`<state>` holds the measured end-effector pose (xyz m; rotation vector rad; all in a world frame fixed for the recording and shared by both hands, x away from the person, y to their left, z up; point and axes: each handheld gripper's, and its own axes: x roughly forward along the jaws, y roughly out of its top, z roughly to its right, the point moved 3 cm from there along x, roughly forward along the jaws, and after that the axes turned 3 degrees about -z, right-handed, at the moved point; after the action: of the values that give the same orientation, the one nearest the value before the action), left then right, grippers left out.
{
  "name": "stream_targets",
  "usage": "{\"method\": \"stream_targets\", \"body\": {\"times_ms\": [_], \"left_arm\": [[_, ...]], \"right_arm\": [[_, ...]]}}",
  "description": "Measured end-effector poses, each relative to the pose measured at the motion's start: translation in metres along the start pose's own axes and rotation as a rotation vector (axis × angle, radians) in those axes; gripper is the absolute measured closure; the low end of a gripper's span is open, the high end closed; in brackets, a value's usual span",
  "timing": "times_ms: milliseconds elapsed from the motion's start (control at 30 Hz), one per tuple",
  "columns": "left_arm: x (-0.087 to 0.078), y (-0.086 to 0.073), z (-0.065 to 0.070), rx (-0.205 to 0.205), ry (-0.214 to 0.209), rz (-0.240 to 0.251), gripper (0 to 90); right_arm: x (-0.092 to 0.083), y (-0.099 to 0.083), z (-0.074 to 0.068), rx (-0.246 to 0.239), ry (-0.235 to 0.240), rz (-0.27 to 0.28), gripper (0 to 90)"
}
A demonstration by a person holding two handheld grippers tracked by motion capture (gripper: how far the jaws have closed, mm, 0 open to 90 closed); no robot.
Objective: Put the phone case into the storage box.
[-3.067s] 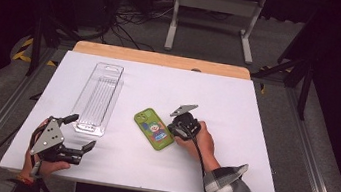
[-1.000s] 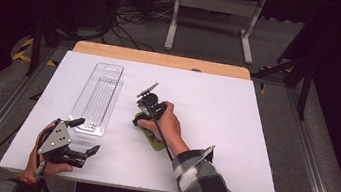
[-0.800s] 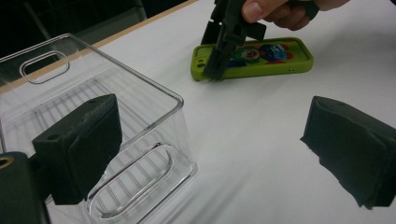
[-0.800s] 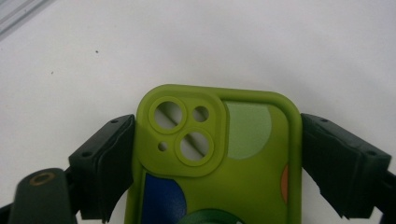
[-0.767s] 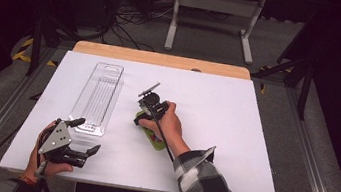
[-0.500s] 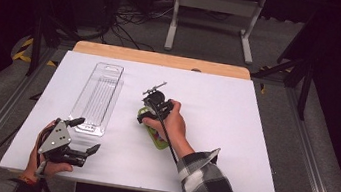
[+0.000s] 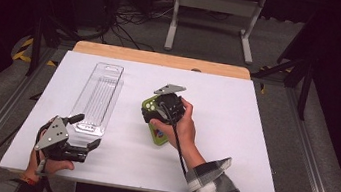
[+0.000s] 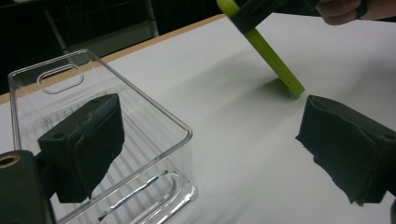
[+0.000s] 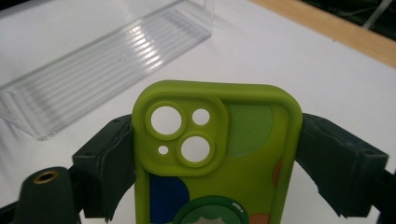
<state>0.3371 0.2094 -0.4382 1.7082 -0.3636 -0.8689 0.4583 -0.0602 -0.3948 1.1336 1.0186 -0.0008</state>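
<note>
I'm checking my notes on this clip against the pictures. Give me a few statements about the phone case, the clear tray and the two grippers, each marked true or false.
1. The right gripper is clamped across the green phone case. True.
2. The case lies flat on the table. False: one end is raised, tilted.
3. The left gripper holds the clear tray. False: its jaws stand open, gripping nothing.
4. The tray is empty. True.

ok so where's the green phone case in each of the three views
High view: the green phone case is mid-table, tilted up under the right gripper.
Left gripper view: its thin edge slants down from the top, lower corner on the table.
Right gripper view: it is bottom centre, camera cutouts facing the camera, clamped between the jaws.
Shared landmark: the clear plastic tray.
</note>
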Motion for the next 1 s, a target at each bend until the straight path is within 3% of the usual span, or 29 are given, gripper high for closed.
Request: {"method": "stream_targets", "body": {"times_ms": [167, 400, 500, 633, 833, 1000], "left_arm": [[0.005, 0.006, 0.005, 0.009, -0.010, 0.000, 7.8], [0.019, 0.025, 0.017, -0.002, -0.086, 0.030, 8.8], [0.029, 0.033, 0.024, 0.016, -0.107, 0.033, 9.4], [0.042, 0.045, 0.033, 0.004, -0.146, 0.045, 10.8], [0.062, 0.058, 0.041, -0.018, -0.155, 0.041, 15.6], [0.077, 0.067, 0.047, -0.046, -0.163, 0.036, 25.1]], "right_arm": [[-0.012, -0.001, -0.001, 0.014, 0.011, 0.054, 16.3], [-0.026, -0.004, -0.004, 0.013, 0.031, 0.152, 16.3], [-0.032, -0.003, -0.009, 0.000, 0.037, 0.190, 16.3], [-0.040, -0.001, -0.018, -0.010, 0.044, 0.233, 16.3], [-0.050, 0.000, -0.029, -0.024, 0.047, 0.294, 16.2], [-0.059, -0.005, -0.036, -0.022, 0.046, 0.349, 16.1]]}}
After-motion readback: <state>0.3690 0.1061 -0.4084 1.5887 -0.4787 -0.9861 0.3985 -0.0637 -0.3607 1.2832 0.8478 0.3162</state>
